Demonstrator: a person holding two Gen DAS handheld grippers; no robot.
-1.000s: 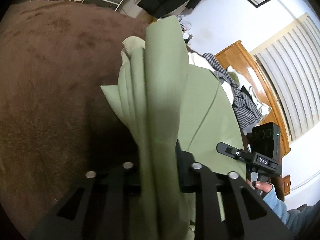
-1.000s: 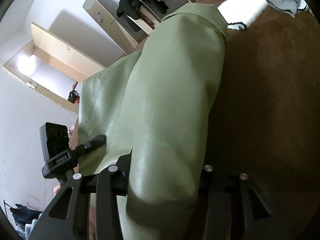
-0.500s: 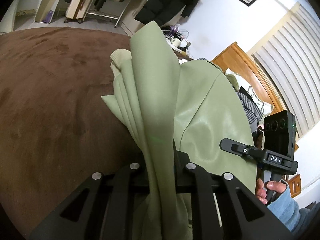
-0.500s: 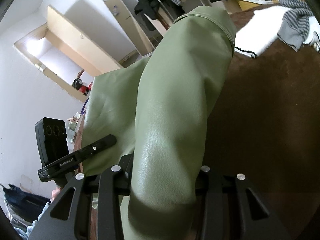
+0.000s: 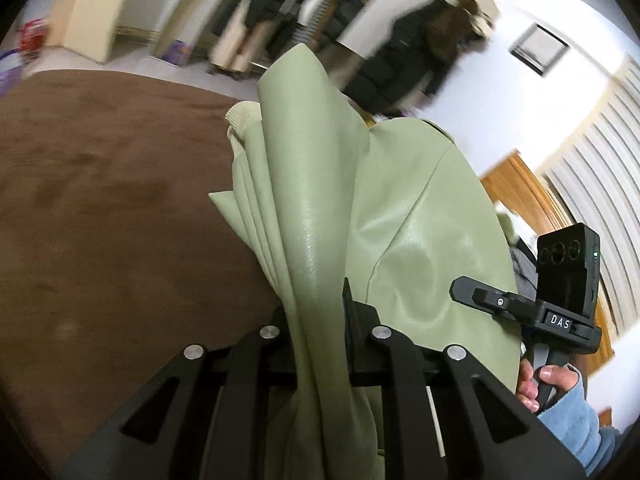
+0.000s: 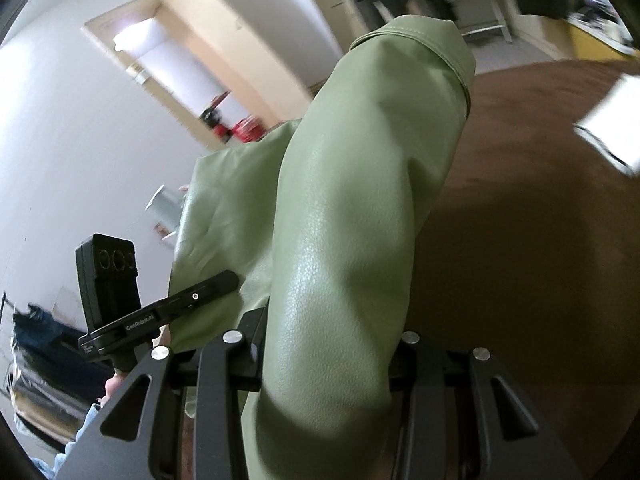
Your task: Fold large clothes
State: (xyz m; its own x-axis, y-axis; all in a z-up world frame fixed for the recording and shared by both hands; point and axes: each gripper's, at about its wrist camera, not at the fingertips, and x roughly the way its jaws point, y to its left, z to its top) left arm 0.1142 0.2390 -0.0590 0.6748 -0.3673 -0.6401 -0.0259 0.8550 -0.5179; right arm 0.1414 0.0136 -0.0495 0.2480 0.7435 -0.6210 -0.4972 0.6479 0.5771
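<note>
Room: bedroom with a brown carpet [image 5: 104, 216] underfoot, white walls, dark coats [image 5: 404, 60] hanging at 12 o'clock in the left wrist view, blurred.
Garment: pale green leather-look jacket [image 5: 408, 232], lifted off the carpet and hanging between both grippers; a ribbed cream cuff [image 5: 240, 114] shows at 11 o'clock of the bunched folds.
Left gripper [image 5: 320, 316]: pinched nearly closed on a gathered bundle of the jacket's folds, which runs up through the jaws toward 12 o'clock.
Right gripper [image 6: 332, 344]: jaws part-way apart, clamped on a thick rolled section of the jacket [image 6: 360, 220] that fills the gap and rises toward 1 o'clock, its stitched hem at the top.
Writing: "DAS" on a white-on-black tag on the right gripper's body [image 5: 560, 320], seen at 3 o'clock from the left wrist; "GenRobot.AI" along the side of the left gripper's body [image 6: 140, 320], seen at 8 o'clock from the right wrist.
Hands: fingers [image 5: 536, 384] in a light blue sleeve wrap the right gripper's handle at 4 o'clock.
Surroundings: framed picture [image 5: 540, 50] at 1 o'clock, wooden headboard [image 5: 520, 180] and slatted blinds [image 5: 592, 184] at 3 o'clock; open doorway [image 6: 160, 68] at 10 o'clock in the right wrist view.
</note>
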